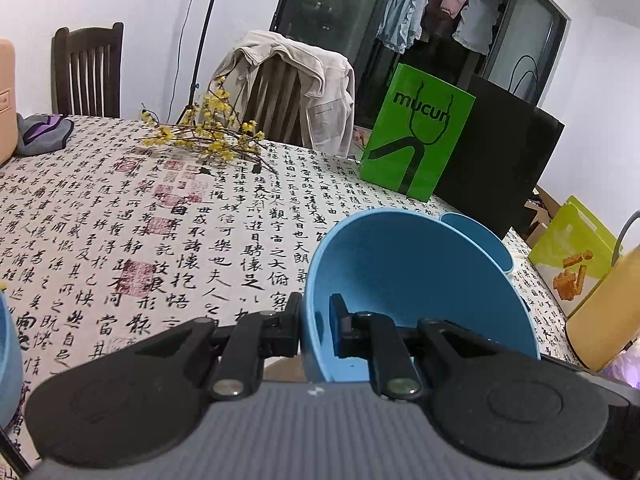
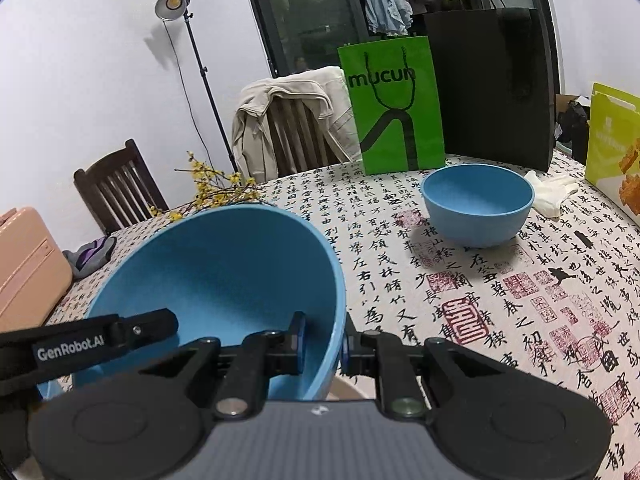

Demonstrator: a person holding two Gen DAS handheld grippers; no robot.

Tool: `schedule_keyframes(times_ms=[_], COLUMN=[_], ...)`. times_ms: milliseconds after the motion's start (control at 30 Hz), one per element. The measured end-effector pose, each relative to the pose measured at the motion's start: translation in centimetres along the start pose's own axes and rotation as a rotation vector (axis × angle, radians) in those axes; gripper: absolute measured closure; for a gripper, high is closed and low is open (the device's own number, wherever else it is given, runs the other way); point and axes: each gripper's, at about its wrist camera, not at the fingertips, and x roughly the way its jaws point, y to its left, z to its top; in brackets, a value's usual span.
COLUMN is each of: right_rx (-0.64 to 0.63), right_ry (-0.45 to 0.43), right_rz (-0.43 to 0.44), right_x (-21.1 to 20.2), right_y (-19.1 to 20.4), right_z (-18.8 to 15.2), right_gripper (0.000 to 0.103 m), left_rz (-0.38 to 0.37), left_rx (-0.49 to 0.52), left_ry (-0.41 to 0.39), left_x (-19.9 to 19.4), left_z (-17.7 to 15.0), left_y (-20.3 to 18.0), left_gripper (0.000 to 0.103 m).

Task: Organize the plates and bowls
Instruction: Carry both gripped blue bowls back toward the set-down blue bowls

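Fingers [image 1: 340, 320] of the left gripper [image 1: 316, 312] are pinched narrow on the left wall of the big bowl [image 1: 416, 280], one pad inside and one outside. The right gripper [image 2: 323, 336] clamps the opposite wall in the same way, inside finger [image 2: 298, 332] on the blue, its partner outside. Both seem to share this one bowl, which sits over the near edge of the table [image 1: 120, 220]. Whether it has cleared the cloth I cannot tell.

A small bowl [image 2: 478, 208] stands upright near the far edge, just in front of the green bag [image 2: 394, 108], well apart from the big one.

To do the carry well, I would move both hands as one, at equal pace and height, so the rim does not twist between the pads. The plastic looks smooth, so a slackened pinch could let it slip. Travel level, set it down flat beside the small bowl, and release both sides only once it rests.
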Motion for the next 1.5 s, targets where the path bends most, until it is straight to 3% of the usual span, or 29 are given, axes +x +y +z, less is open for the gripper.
schedule_keyframes(times_ms=[1500], right_rx=[-0.08], right_ry=[-0.01], right_rz=[0.058], right_x=[-3.7], right_y=[7.5], right_z=[-3.5], right_gripper=[0.086], left_rz=[0.006], left_rx=[-0.065], left_ry=[-0.077], left_x=[-7.5], left_z=[-2.2], left_y=[7.0], left_gripper=[0.088])
